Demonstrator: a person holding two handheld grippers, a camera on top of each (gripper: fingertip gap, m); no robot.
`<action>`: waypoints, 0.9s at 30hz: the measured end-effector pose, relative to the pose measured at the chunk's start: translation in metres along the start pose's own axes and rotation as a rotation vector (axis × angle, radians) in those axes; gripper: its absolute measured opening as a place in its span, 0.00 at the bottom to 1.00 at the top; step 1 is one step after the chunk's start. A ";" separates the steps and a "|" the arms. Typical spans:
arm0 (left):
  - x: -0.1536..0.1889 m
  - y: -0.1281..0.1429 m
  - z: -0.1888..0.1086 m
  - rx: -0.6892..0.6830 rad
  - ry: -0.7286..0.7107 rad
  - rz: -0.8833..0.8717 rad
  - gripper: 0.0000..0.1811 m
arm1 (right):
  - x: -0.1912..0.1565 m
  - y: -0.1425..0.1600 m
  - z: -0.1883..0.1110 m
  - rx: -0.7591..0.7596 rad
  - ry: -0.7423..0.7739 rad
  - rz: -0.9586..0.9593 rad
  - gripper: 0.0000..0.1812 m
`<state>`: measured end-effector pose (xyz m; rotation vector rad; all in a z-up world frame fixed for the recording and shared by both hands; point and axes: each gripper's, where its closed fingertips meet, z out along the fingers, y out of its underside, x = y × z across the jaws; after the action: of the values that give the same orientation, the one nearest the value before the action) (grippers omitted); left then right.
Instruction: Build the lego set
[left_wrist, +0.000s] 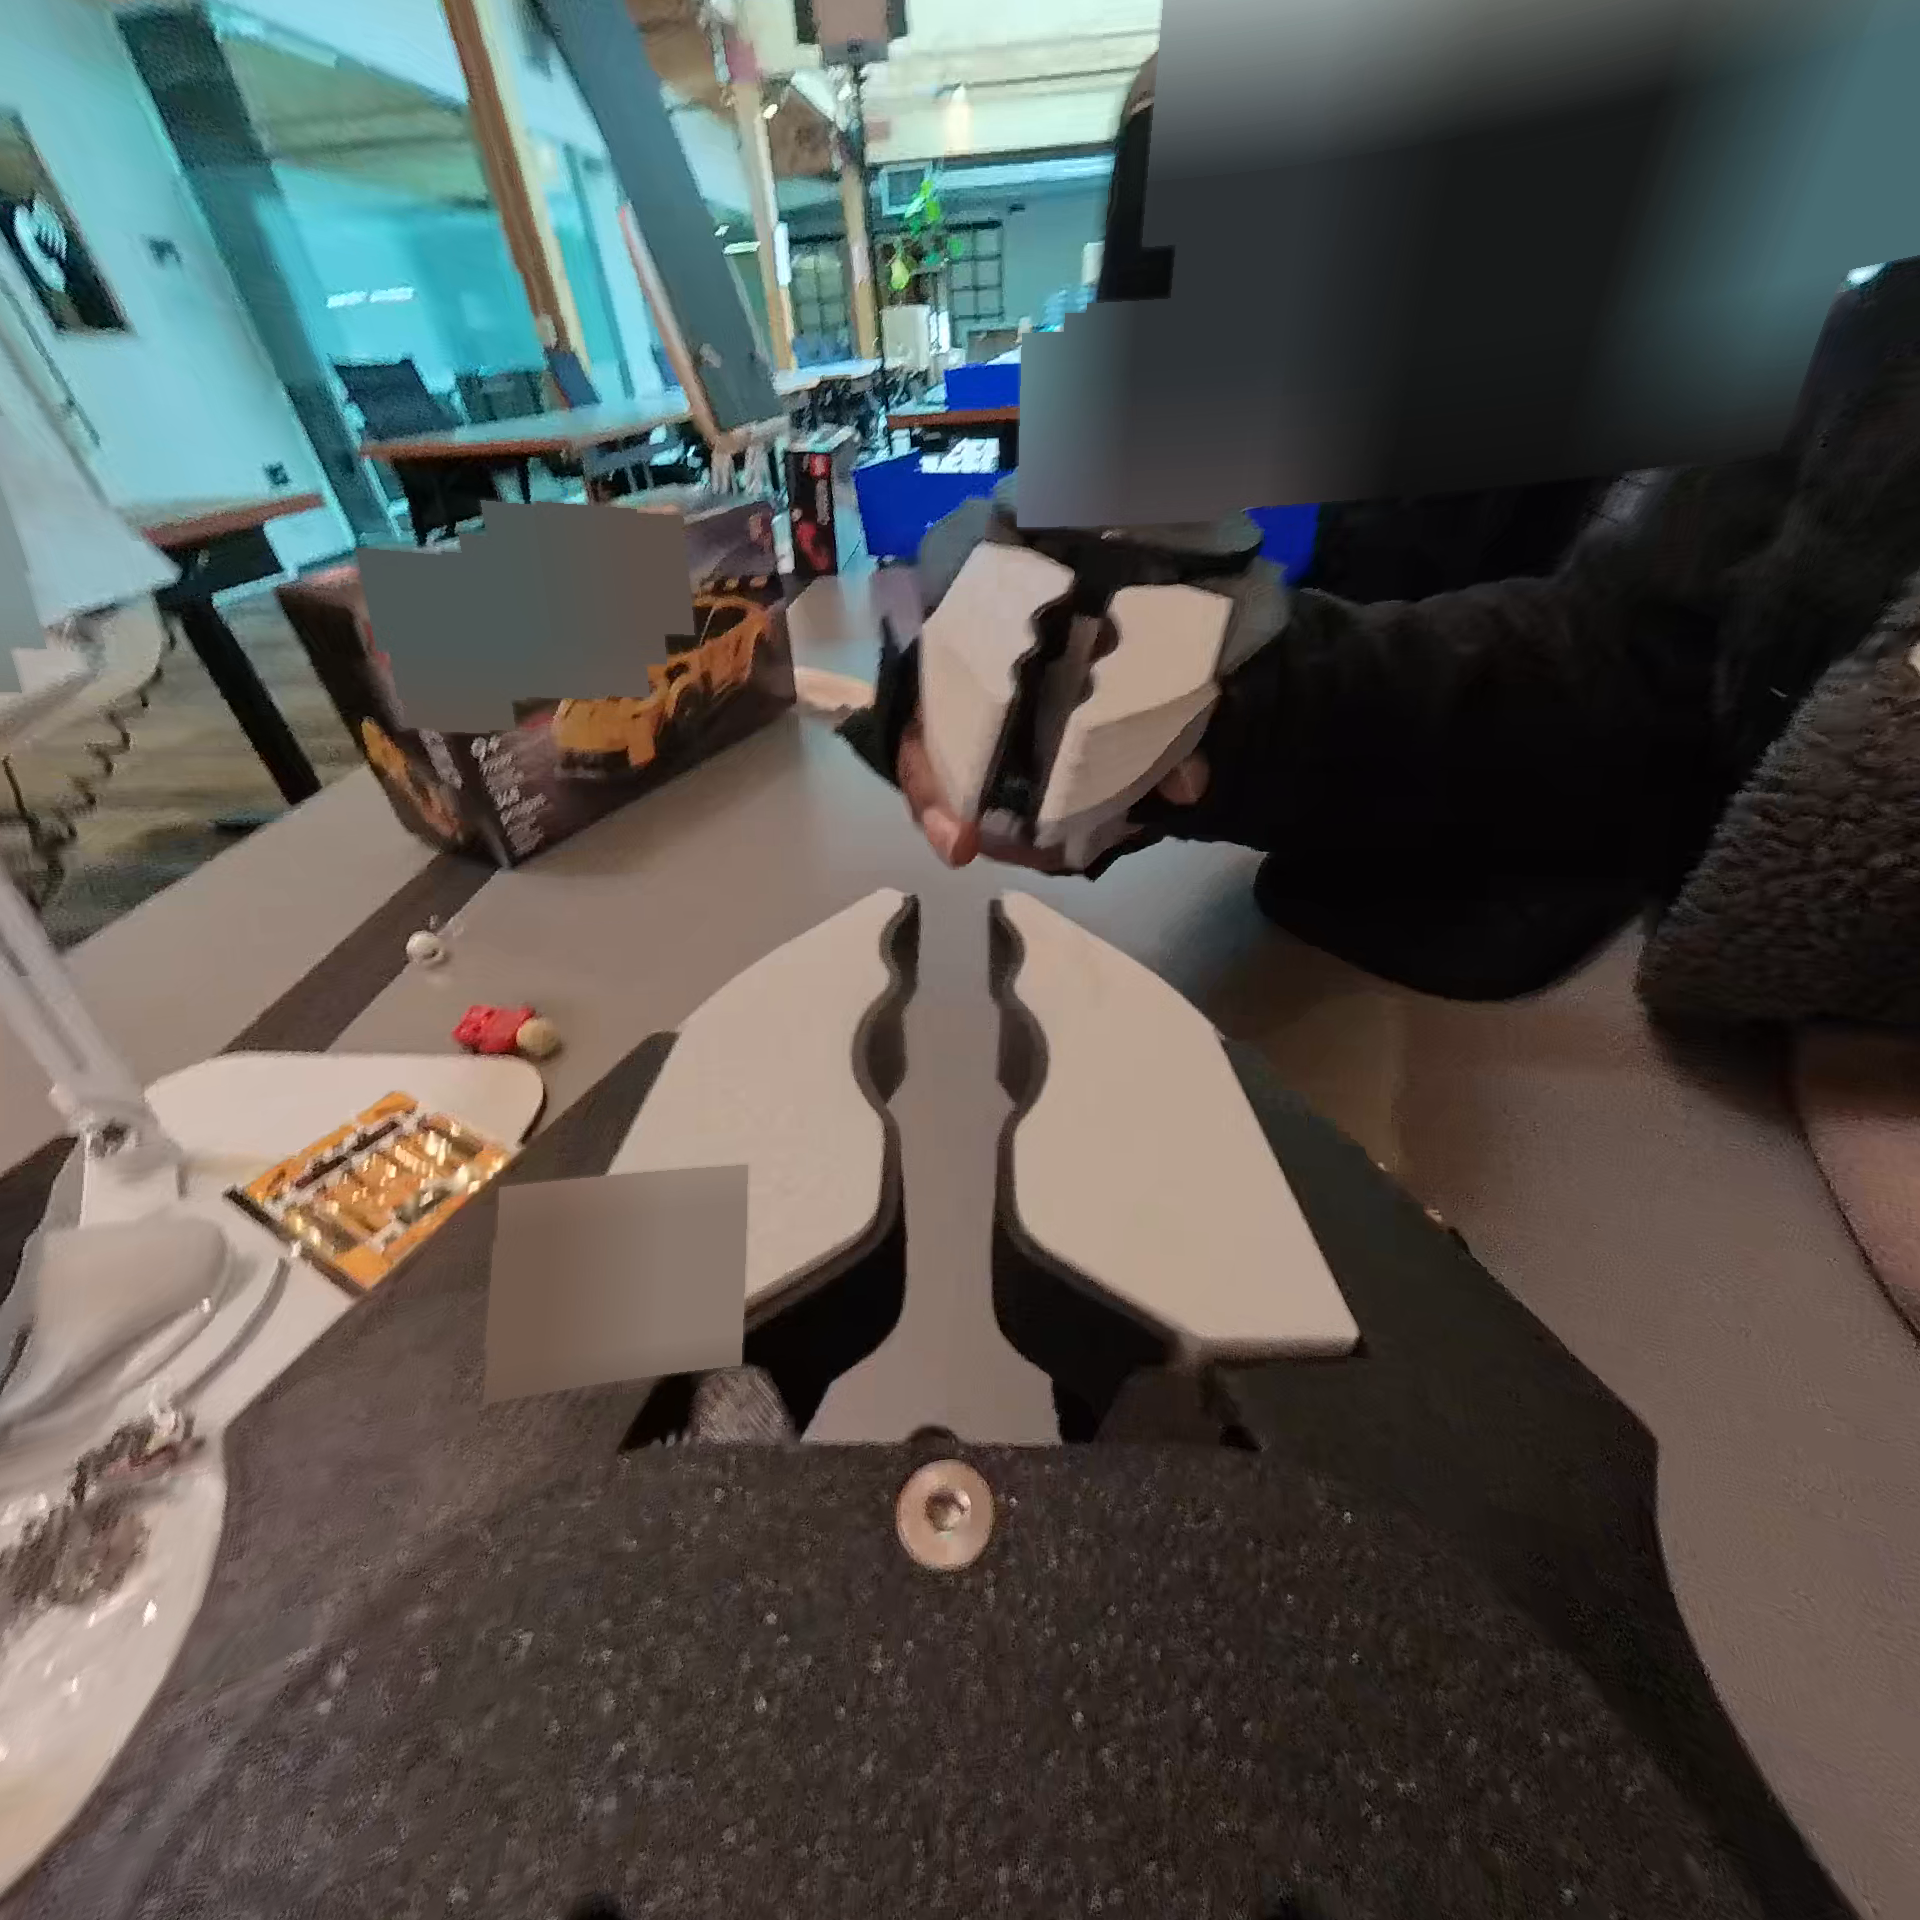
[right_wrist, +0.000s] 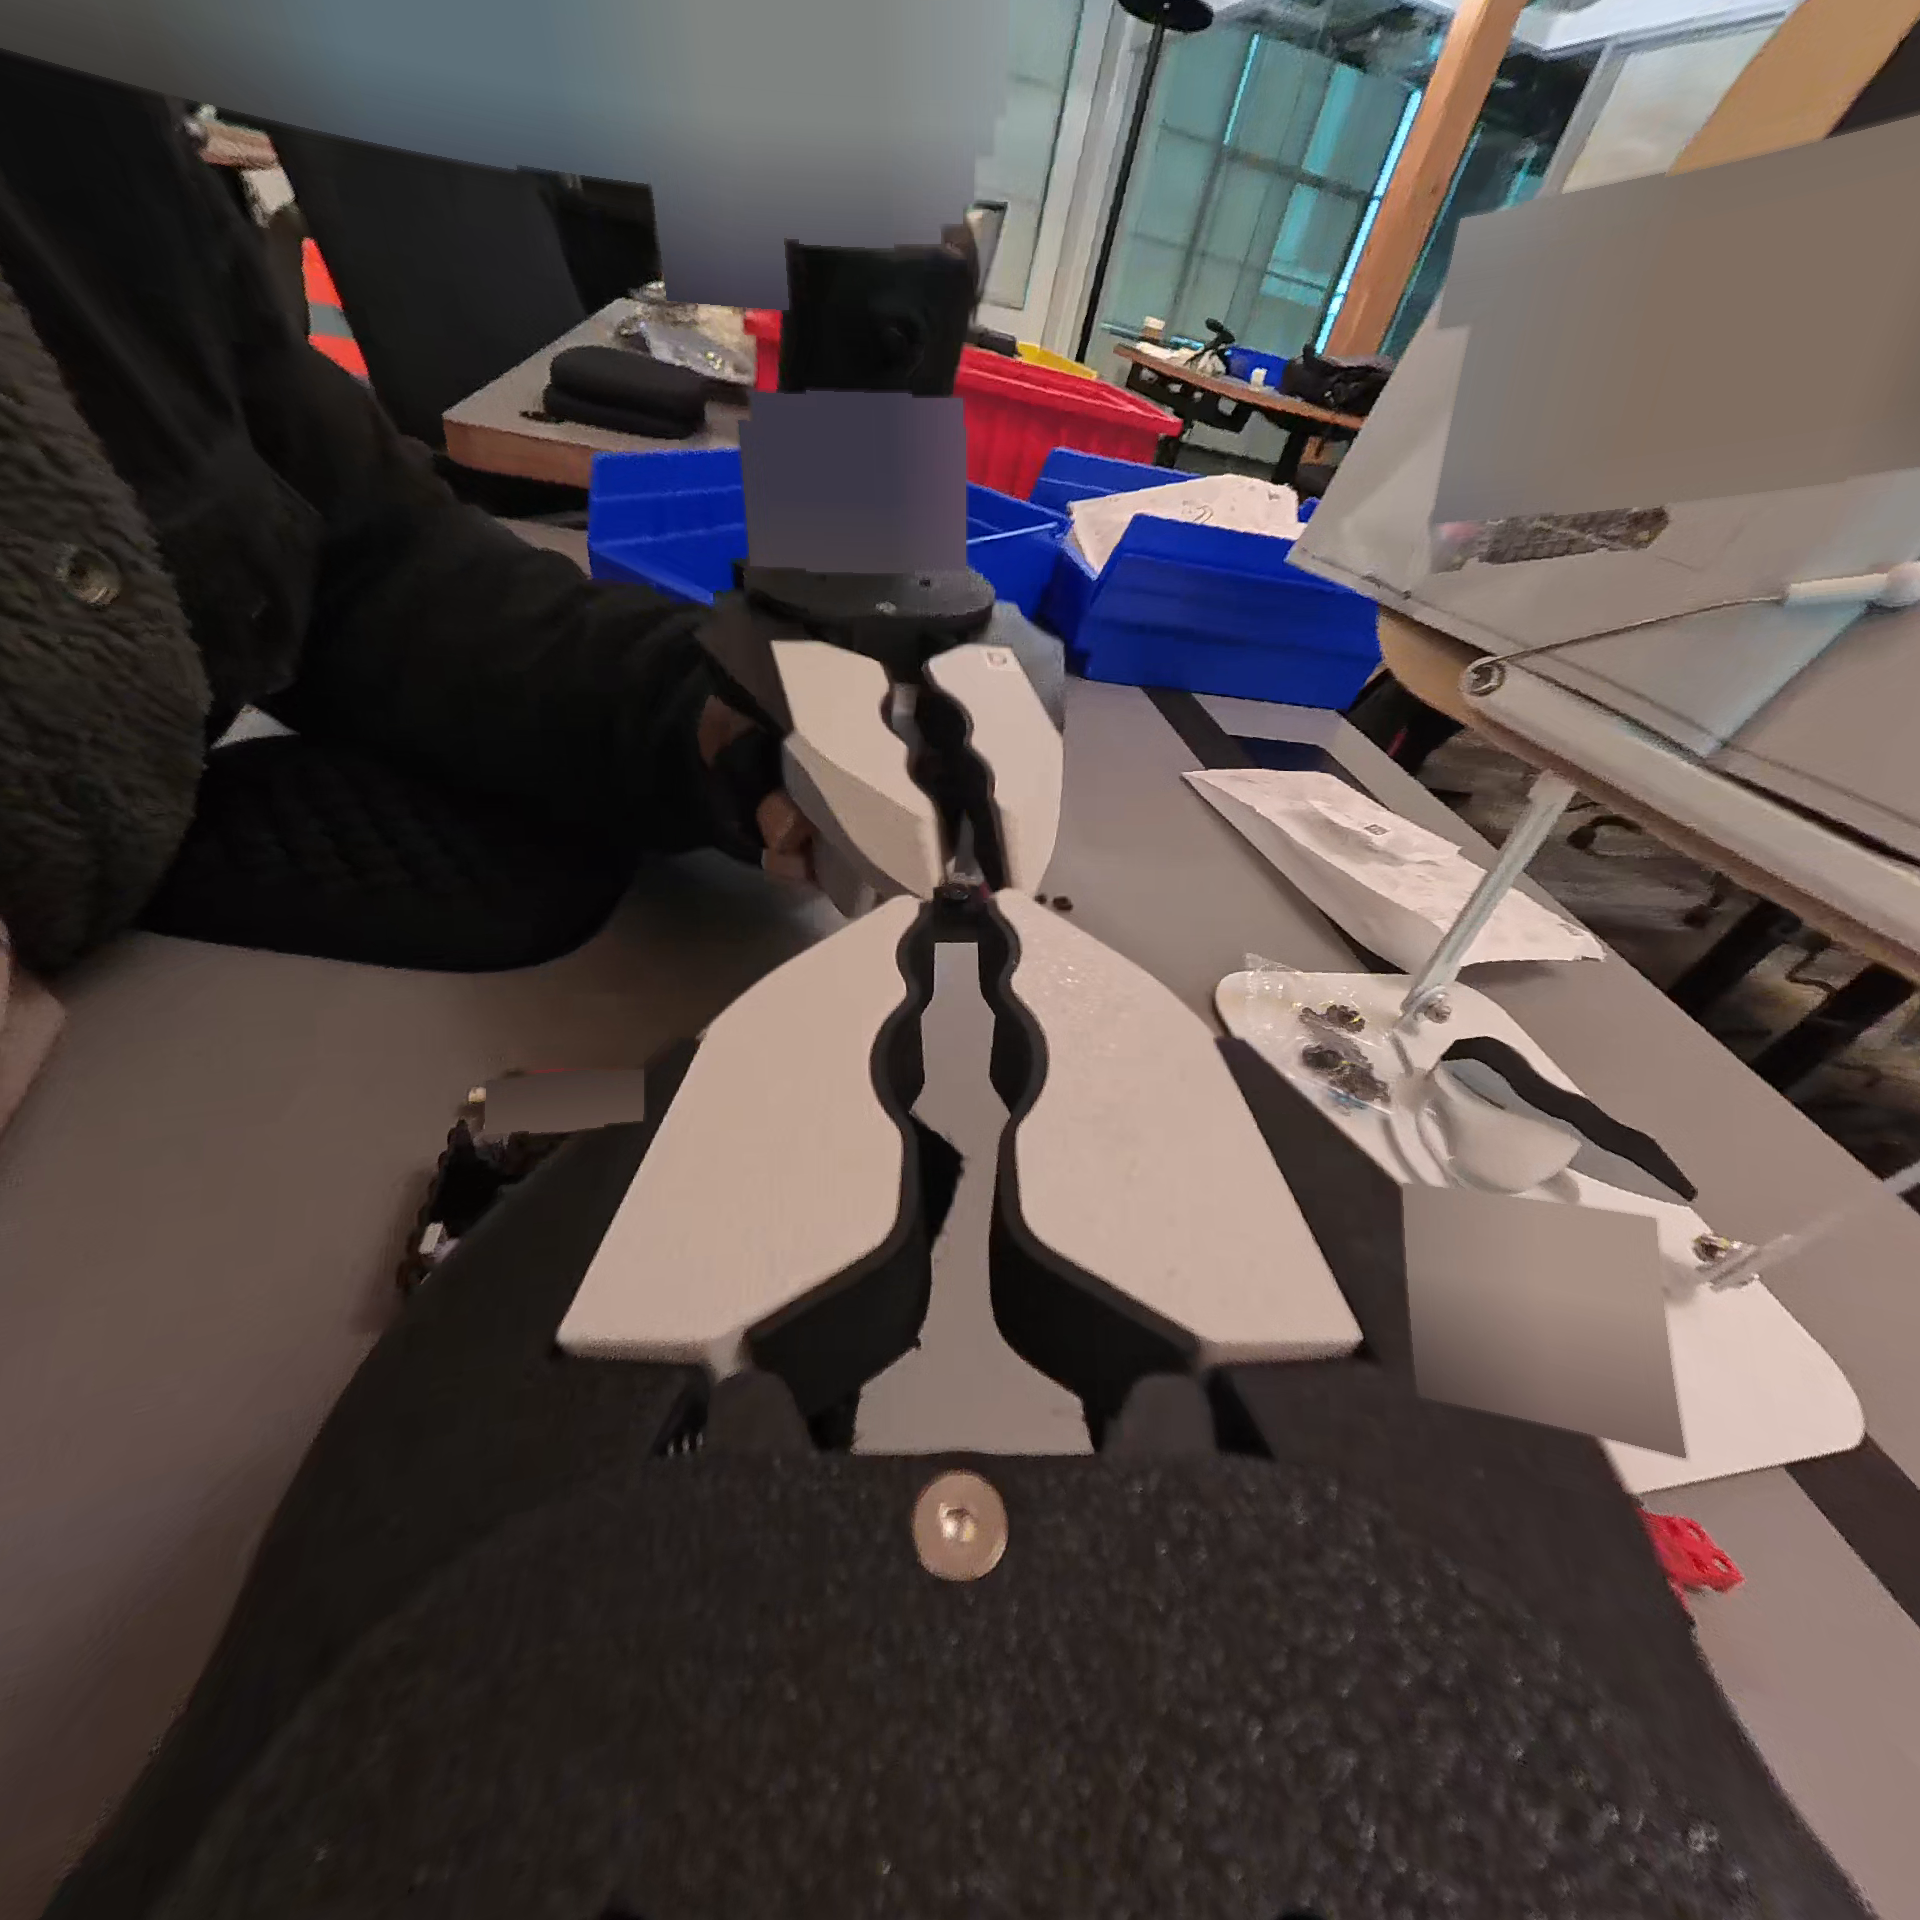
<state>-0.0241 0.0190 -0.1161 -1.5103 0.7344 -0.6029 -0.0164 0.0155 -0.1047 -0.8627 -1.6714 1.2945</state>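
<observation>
Above the grey worktop (left_wrist: 644, 894), right gripper (right_wrist: 961, 902) jaws clench a tiny black Lego piece (right_wrist: 958, 891); left gripper (left_wrist: 956, 909) jaws released. Next, probably: a careful handover or mating.

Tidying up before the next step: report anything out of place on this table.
A red piece with a tan bit against it and a small white round piece lie loose on the table, off the white plate beside them. Nothing looks spilled or broken.
</observation>
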 end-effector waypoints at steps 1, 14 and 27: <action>0.005 -0.002 0.002 0.010 0.011 0.034 0.09 | -0.002 0.003 0.001 -0.003 -0.016 -0.001 0.04; 0.026 0.001 0.005 -0.031 0.025 0.268 0.04 | -0.020 0.006 0.002 -0.002 -0.093 -0.082 0.05; 0.027 0.008 0.008 -0.106 -0.047 0.471 0.04 | -0.024 0.007 0.002 -0.054 -0.071 -0.184 0.03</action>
<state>-0.0009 0.0036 -0.1265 -1.3753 1.0569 -0.1749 -0.0077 -0.0050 -0.1166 -0.6826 -1.8041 1.1706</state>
